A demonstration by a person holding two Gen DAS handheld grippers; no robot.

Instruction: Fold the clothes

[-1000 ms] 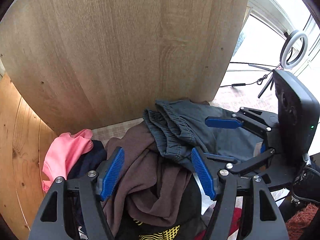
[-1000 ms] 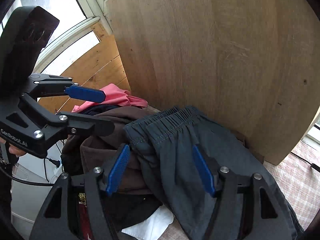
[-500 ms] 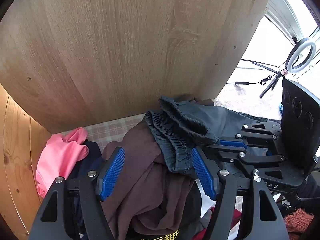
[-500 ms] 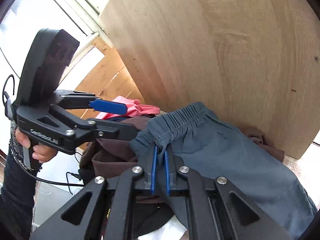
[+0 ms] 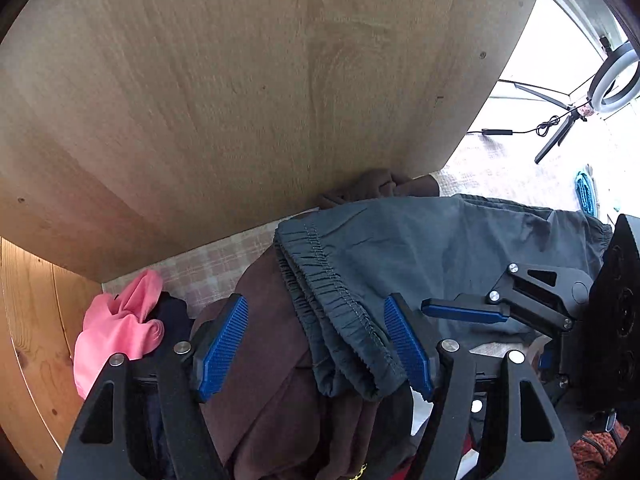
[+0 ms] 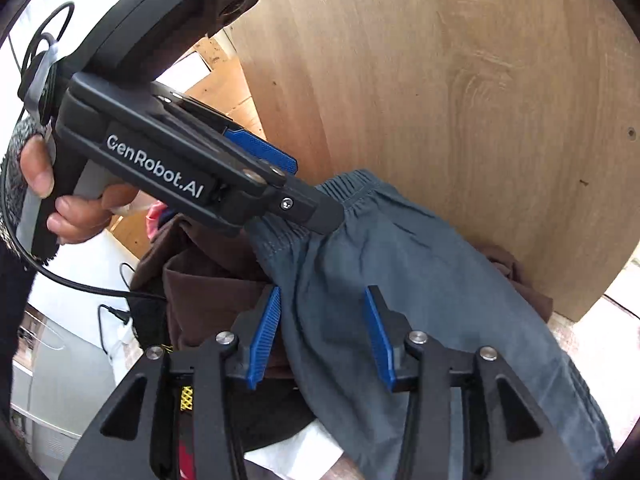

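The grey shorts [image 5: 440,256] lie on top of a heap of clothes in front of an upright wooden board [image 5: 260,80], their elastic waistband bunched toward the near-left and the rest spread away to the right. Under them sits a brown garment [image 5: 272,392], with a pink one [image 5: 116,332] further left beside a dark navy piece, all on a pale checked cloth [image 5: 208,268]. The left gripper [image 5: 320,354] has its blue pads [image 5: 220,348] wide apart, with the gathered waistband lying between them and the brown garment below; whether either pad touches fabric cannot be told. In the right wrist view the left gripper [image 6: 308,184] reaches in from the upper left, held in a hand [image 6: 76,204], its tips right at the waistband edge of the shorts [image 6: 400,280]. The right gripper [image 6: 322,336] also stands apart, blue pads [image 6: 266,336] open over the shorts' fabric, not clamped on anything. In the left view, the right gripper [image 5: 464,314] shows at the right over the shorts. A ring light [image 5: 612,80] stands by the bright window at far right
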